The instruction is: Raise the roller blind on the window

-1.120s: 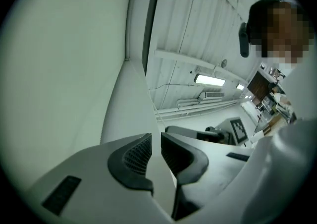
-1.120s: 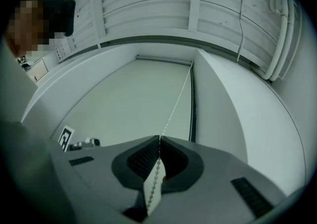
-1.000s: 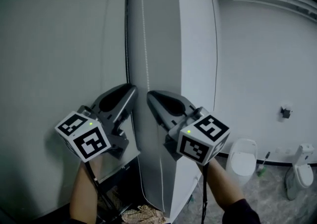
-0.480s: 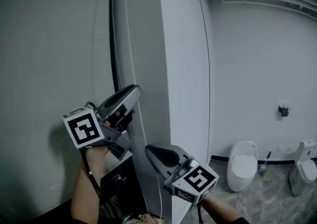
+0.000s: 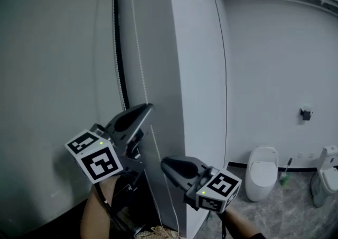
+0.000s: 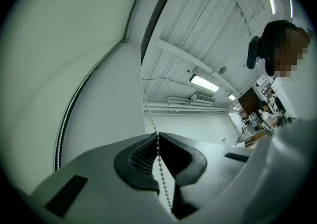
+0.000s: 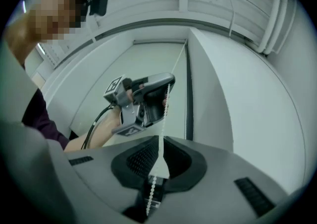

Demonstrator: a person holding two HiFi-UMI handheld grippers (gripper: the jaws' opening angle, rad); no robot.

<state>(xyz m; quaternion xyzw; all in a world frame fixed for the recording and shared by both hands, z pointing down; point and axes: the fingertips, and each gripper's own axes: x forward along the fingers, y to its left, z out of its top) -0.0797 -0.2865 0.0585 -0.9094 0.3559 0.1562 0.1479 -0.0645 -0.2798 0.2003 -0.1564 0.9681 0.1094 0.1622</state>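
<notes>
The right gripper, pinching the bead chain, sits lower than 1 second ago. The left gripper has just closed on the chain above it, probably for the next pull.

Dim, cool light, seemingly from a ceiling lamp; fisheye edges.

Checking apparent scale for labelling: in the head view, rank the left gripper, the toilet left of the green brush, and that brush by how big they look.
1. left gripper, though it is nearest the camera.
2. toilet.
3. green brush.
</notes>
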